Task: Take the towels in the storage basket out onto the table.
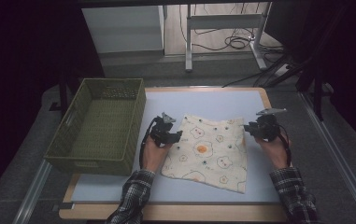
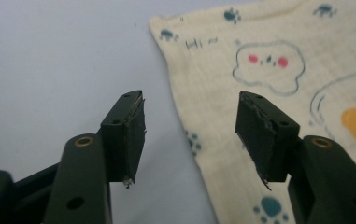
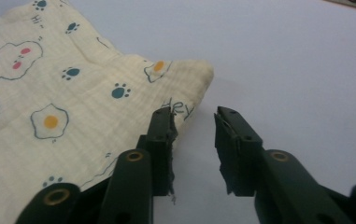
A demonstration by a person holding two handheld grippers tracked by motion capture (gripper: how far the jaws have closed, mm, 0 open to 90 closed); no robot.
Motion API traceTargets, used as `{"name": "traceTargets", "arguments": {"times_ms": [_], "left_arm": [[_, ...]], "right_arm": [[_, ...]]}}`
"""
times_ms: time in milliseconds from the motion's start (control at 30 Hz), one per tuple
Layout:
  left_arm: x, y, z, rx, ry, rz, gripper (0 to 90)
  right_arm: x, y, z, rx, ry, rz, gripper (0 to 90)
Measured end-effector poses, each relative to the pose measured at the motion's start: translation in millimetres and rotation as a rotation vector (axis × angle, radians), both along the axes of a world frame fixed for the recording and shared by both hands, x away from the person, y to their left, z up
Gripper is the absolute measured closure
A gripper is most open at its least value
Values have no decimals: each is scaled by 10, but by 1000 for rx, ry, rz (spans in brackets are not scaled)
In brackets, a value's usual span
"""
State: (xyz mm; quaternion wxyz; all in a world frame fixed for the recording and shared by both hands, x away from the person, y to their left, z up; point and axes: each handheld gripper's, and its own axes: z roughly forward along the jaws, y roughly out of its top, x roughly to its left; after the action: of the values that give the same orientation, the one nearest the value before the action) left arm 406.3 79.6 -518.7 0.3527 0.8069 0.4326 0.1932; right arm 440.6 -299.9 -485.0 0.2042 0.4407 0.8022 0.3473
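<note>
Both grippers stand with jaws apart and nothing pinched: the left gripper [image 1: 179,135] sits at the left edge of the cream printed cloth [image 1: 210,151], one jaw over bare table and the other over fabric, while the right gripper [image 1: 246,128] sits at the cloth's far right corner, its jaws parted less widely. Cloth lies flat on the pale table [image 1: 213,100], just right of the green woven basket [image 1: 73,154].
</note>
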Motion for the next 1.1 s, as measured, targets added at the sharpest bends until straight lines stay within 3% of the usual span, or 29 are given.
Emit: {"name": "traceTargets", "arguments": {"times_ms": [33, 100, 133, 167, 200, 233, 267, 367, 400, 433, 467, 533, 567, 633, 733, 800, 833, 867, 900, 933, 1000, 1033, 1067, 1100], "left_arm": [[-38, 3, -58, 5, 11, -2, 393], [-68, 11, -104, 3, 21, -4, 375], [-80, 11, -131, 3, 23, -1, 360], [-80, 11, -131, 3, 23, -1, 340], [-85, 1, -195, 19, 35, -4, 324], [-92, 19, -211, 4, 26, -1, 313], [-92, 19, -211, 4, 26, -1, 307], [-84, 64, -243, -41, 38, 1, 306], [-87, 58, -243, -35, 34, 0, 305], [-87, 58, -243, -35, 34, 0, 304], [-87, 55, -245, -35, 32, 3, 303], [-83, 61, -246, -36, 34, 1, 301], [-84, 59, -246, -35, 33, 1, 301], [-86, 59, -248, -37, 34, 3, 301], [-85, 60, -248, -37, 36, 3, 301], [-84, 62, -248, -38, 37, 3, 300], [-84, 61, -249, -39, 36, 3, 300], [-85, 61, -250, -39, 36, 3, 301], [-85, 61, -250, -39, 36, 3, 301], [-87, 61, -251, -38, 35, 4, 301], [-88, 60, -252, -40, 35, 5, 301], [-88, 60, -252, -40, 35, 5, 301], [-88, 61, -252, -40, 35, 4, 301], [-86, 62, -253, -40, 36, 4, 301]], "right_arm": [[38, 16, -69, 30, 17, 11, 584], [59, 58, -128, 48, 31, 21, 586], [63, 87, -154, 43, 38, 26, 651], [63, 87, -154, 43, 38, 26, 651], [58, 146, -179, 26, 53, 33, 841], [58, 170, -177, 18, 54, 38, 896], [58, 170, -177, 18, 54, 38, 896], [15, 231, -27, -32, 14, 46, 898], [-32, 242, 136, -68, -34, 30, 896], [-62, 237, 238, -82, -66, 22, 875], [-90, 231, 329, -80, -89, 7, 799], [-99, 218, 399, -73, -86, 4, 764], [-78, 190, 429, -67, -26, -1, 715], [-46, 166, 335, -72, 0, -10, 632], [48, 129, 31, -8, 74, -18, 540], [108, 135, -177, 25, 108, -21, 536], [126, 150, -247, 34, 117, -11, 557], [131, 166, -286, 24, 119, -9, 655], [131, 166, -286, 24, 119, -9, 655], [105, 204, -301, -12, 82, 2, 864], [85, 260, -231, -76, 69, -1, 878], [85, 260, -231, -76, 69, -1, 878], [67, 273, -178, -108, 42, -3, 878], [8, 260, 29, -136, -22, -22, 870]]}}
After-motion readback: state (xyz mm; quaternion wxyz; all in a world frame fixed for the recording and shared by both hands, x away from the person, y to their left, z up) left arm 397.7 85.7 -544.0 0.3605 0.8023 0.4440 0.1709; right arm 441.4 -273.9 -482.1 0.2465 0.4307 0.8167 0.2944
